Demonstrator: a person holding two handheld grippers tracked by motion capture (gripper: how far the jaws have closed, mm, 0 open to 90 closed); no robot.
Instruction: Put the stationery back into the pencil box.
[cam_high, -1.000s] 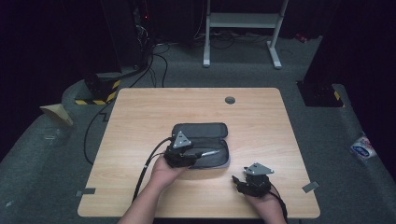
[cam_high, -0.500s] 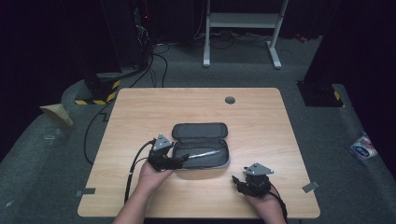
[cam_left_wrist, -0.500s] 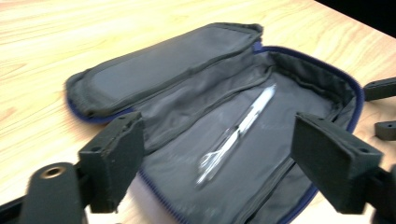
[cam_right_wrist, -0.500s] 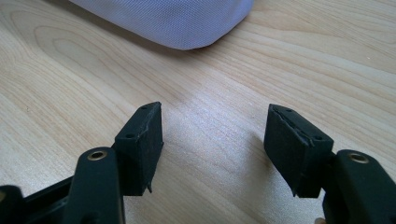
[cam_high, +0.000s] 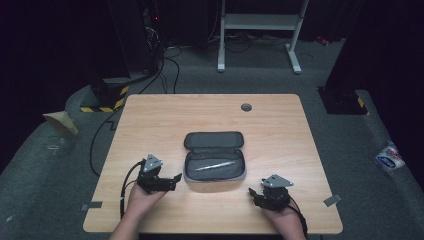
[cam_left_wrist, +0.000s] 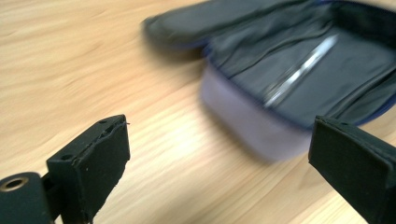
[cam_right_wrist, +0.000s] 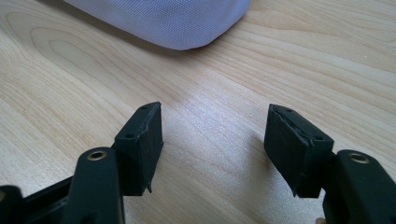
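On the bench (cam_high: 150, 115), mid-surface, lies a dark case (cam_high: 214, 161), zipped open, lid folded back away from the person, a silver pen (cam_high: 215, 165) lying lengthwise inside. Left claw (cam_high: 175, 178) sits just off the case's near-left corner, apart from it, resting low over the wood; its jaws have just been opening and now stand wide with nothing between them. From the left gripper view the case (cam_left_wrist: 299, 74) shows blurred ahead, pen (cam_left_wrist: 301, 70) a bright streak on the dark lining, pale outer fabric below the rim. Right claw (cam_high: 253, 192) rests near the case's near-right corner, also apart from it, jaws parted to a middling gap and empty; the right gripper view shows bare wood between its pads (cam_right_wrist: 144, 140) and the pale case wall (cam_right_wrist: 168, 21) beyond. Judgement: the pen looks already placed and let go, so the loading step reads as done. Left to do, most likely: fold the lid over and run the zip shut, one claw steadying the case while the other works the pull. Zip pull itself too small to locate.
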